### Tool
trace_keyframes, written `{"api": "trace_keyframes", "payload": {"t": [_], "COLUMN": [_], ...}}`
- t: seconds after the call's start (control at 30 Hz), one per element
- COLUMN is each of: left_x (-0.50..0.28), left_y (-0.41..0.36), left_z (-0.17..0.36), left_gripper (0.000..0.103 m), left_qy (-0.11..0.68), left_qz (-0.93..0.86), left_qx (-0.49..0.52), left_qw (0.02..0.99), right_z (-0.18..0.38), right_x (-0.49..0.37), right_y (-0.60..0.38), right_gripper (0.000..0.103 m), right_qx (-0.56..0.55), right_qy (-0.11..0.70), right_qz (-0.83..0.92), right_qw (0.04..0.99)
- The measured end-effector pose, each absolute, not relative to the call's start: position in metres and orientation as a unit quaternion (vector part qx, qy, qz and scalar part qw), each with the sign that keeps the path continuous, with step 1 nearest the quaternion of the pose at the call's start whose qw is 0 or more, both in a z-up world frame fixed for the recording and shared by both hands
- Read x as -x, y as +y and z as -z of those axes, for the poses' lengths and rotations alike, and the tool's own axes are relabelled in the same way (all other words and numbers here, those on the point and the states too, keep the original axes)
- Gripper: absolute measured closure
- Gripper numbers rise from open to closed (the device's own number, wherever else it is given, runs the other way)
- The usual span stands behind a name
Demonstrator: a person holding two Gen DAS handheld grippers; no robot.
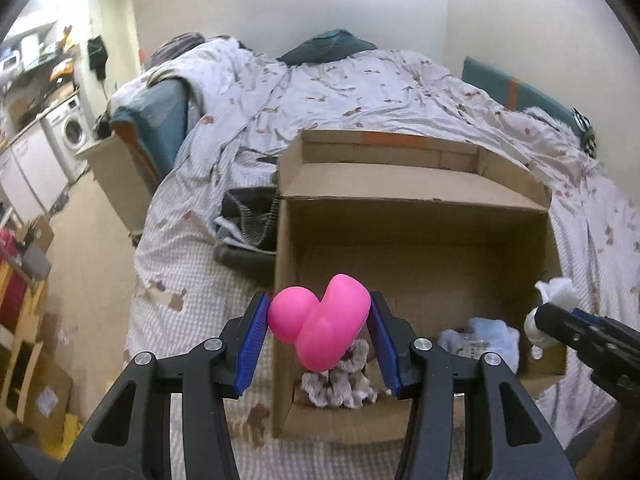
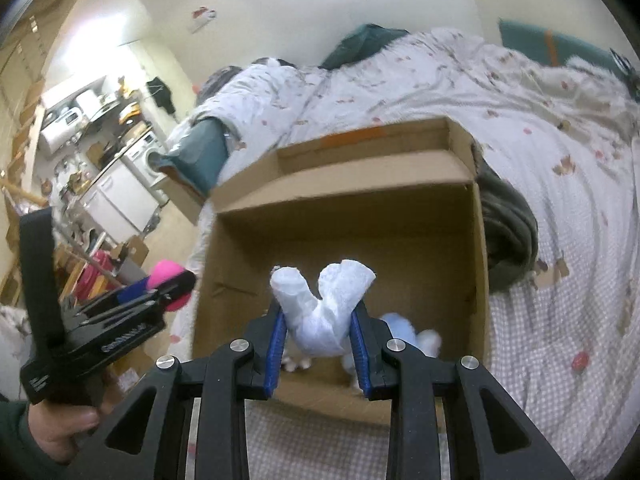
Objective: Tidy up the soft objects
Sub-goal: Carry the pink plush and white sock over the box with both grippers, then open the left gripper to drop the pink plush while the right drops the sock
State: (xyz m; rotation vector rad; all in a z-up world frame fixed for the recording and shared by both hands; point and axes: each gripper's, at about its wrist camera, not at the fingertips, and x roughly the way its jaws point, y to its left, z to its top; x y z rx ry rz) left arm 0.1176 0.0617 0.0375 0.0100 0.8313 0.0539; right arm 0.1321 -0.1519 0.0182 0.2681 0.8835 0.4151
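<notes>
No legible writing on the cardboard box (image 1: pixel 416 240) or left tool (image 2: pixel 168 288).

Floral duvet (image 1: pixel 360 92) over bed; teal pillow (image 1: pixel 328 46); washing machine (image 1: pixel 72 132) far left

An open box (image 1: pixel 416 240) sits on the bed (image 1: pixel 360 92), near its front edge. Inside, at the box's near wall, lie a crumpled cloth (image 1: pixel 340 384) to the left and a fluffy item (image 1: pixel 480 338) to the right. A dark garment (image 1: pixel 248 228) lies on the bed against the box's side.
</notes>
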Motion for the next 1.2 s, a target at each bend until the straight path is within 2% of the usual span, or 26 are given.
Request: {"api": "trace_keyframes", "payload": {"t": [0.17,0.63,1.1,1.2], "left_x": [-0.117,-0.119,-0.122,-0.122], "left_y": [0.070,0.062,0.055,0.054], "left_z": [-0.005,-0.009,0.000,0.000], "left_gripper": [0.057,0.057,0.057,0.050], "left_qy": [0.422,0.409,0.424,0.428], "left_qz": [-0.034,-0.009,0.000,0.002], "left_qx": [0.015,0.017,0.012,0.010], "left_qw": [0.906,0.912,0.906,0.904], "right_z": [0.010,0.022,0.021,0.022], "right_x": [-0.138,-0.139,-0.141,-0.141], "right_y": [-0.156,-0.130,-0.137,-0.139], "right_gripper": [0.071,0.071,0.071,0.070], "right_qx": [-0.098,-0.060,-0.088,-0.099], "right_qy": [0.449,0.453,0.451,0.452], "right_qz": [-0.135,-0.158,-0.170,-0.173], "right_qw": [0.878,0.875,0.872,0.869]}}
